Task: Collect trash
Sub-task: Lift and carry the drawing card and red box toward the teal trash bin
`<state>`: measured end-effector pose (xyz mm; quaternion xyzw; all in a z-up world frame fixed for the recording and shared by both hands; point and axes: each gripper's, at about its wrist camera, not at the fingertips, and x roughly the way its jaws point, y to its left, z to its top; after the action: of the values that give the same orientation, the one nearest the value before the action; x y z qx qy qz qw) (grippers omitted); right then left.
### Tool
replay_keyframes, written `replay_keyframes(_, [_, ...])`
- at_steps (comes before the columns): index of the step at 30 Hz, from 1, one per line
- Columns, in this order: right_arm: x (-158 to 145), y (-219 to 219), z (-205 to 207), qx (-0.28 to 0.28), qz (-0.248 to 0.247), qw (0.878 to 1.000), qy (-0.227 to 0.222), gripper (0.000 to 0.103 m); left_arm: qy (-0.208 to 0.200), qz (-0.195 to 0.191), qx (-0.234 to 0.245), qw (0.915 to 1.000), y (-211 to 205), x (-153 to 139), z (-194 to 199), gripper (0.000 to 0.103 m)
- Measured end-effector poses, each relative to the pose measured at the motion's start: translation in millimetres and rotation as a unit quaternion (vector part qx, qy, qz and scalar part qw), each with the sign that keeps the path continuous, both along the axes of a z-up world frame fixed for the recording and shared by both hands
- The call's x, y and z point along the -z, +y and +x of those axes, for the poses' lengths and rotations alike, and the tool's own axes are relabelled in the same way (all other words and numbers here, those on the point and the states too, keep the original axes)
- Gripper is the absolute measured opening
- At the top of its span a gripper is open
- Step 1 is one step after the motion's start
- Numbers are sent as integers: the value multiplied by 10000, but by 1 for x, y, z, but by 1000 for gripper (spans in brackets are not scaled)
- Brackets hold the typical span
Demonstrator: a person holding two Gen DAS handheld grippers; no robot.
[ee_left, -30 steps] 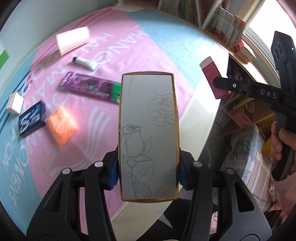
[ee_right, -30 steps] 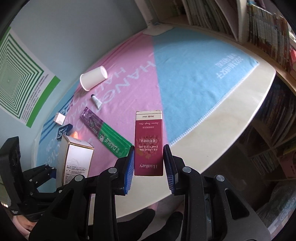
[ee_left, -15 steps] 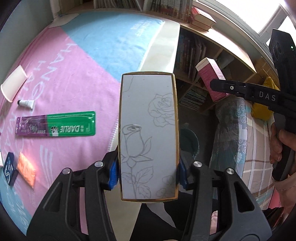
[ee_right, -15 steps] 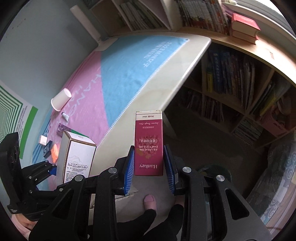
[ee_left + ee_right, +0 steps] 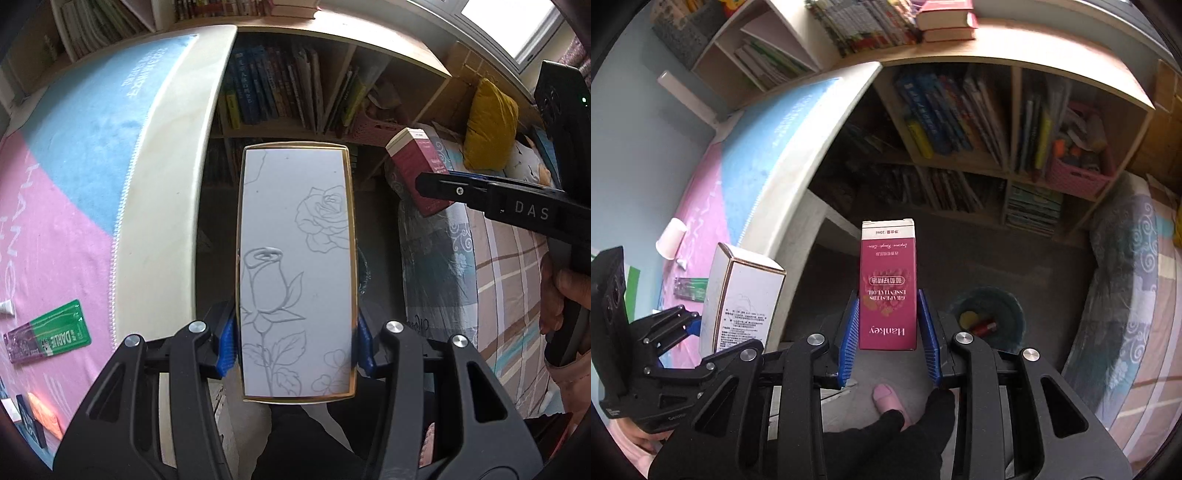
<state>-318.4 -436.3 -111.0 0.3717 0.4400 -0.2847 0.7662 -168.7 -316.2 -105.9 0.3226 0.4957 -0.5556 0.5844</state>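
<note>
My left gripper (image 5: 295,343) is shut on a white box with rose line drawings and a gold rim (image 5: 295,273); the same white box (image 5: 744,295) shows at the left of the right wrist view. My right gripper (image 5: 888,332) is shut on a dark red Hankey box (image 5: 888,284), and that red box (image 5: 417,170) shows at the upper right of the left wrist view. Both grippers hang past the table's edge, over the floor. A dark round bin (image 5: 988,317) with trash inside stands on the floor just right of the red box.
The table (image 5: 166,229) with a pink and blue cloth holds a green and purple toothpaste box (image 5: 48,338), a paper cup (image 5: 670,238), a small tube and other packets. Bookshelves (image 5: 979,140) stand behind the bin, a bed (image 5: 491,288) to the right. A person's foot in a pink slipper (image 5: 886,397) is below.
Both grippers swung off the tabletop to the right, out over the floor toward the bookshelf and bin. The boxes stayed gripped throughout.
</note>
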Motion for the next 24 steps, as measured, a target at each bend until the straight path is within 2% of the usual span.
replay_keyframes(12, [9,2,-67,771,107,9969,65,32,1,101,856,9963,-35,10,-50,47])
replay_keyframes(24, [27,9,-110,1275,389,9910,81,32,-84,343,1322,9906,-62,28,-79,47])
